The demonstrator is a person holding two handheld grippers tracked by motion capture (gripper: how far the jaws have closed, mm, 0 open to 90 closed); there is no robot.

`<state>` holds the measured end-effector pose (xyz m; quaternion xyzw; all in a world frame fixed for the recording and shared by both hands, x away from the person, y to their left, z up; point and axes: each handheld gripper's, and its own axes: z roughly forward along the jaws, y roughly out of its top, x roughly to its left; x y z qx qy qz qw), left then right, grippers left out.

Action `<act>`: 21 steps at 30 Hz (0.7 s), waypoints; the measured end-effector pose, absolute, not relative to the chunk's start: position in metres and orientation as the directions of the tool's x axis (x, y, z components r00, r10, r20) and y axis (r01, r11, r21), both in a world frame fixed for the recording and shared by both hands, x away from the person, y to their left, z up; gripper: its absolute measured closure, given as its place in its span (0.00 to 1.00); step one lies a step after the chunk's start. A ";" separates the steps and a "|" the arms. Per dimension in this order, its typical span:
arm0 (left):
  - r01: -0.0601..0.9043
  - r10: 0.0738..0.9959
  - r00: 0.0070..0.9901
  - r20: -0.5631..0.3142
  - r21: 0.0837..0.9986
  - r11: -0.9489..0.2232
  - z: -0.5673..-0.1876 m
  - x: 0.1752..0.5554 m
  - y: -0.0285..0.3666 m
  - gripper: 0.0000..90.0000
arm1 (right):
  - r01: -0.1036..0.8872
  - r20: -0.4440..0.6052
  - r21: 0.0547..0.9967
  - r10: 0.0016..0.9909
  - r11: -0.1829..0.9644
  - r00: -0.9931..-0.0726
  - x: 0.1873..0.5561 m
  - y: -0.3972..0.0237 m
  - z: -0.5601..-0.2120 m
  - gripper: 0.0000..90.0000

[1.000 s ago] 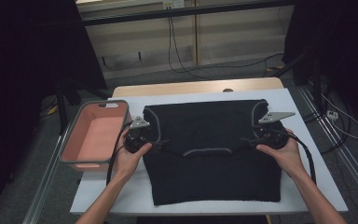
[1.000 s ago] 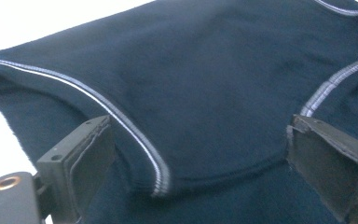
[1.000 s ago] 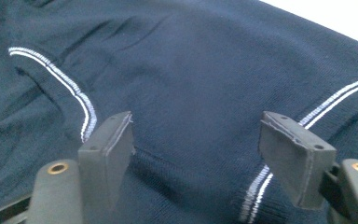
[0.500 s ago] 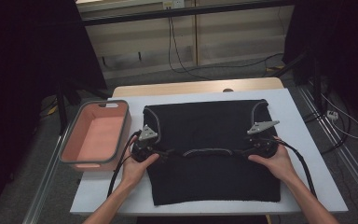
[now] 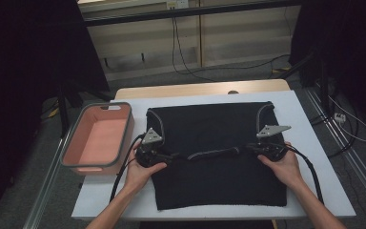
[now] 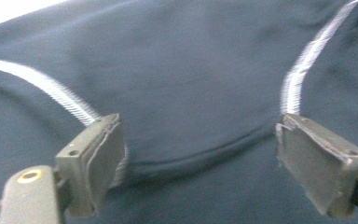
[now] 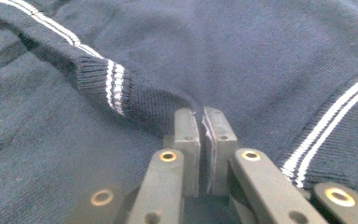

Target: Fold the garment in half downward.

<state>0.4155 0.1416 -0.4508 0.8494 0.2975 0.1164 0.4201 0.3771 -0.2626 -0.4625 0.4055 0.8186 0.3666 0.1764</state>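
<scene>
A dark navy shirt (image 5: 219, 129) with white trim lies folded on the white table (image 5: 314, 119). Its striped collar edge (image 5: 214, 153) runs across the middle between the two grippers. My left gripper (image 5: 170, 156) rests at the shirt's left side. In the left gripper view the left gripper (image 6: 200, 163) is open, jaws wide apart above the cloth with nothing between them. My right gripper (image 5: 251, 147) is at the shirt's right side. In the right gripper view the right gripper (image 7: 200, 114) is shut on a fold of the shirt beside a striped cuff (image 7: 109, 84).
A salmon-pink bin (image 5: 97, 138) with a grey rim stands at the table's left edge, close to my left hand. Bare table shows to the right of the shirt and along the front edge. Cables trail from both grippers toward the person.
Both grippers have come toward the person and slightly inward, bringing the shirt's upper part with them; the collar edge now lies across the middle. Little movement in the last half second.
</scene>
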 end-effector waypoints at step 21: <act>0.307 0.519 0.853 0.059 0.748 -0.588 -0.466 0.416 0.118 0.78 | 0.540 0.037 0.754 0.797 0.373 -0.603 0.379 -0.270 -0.457 0.96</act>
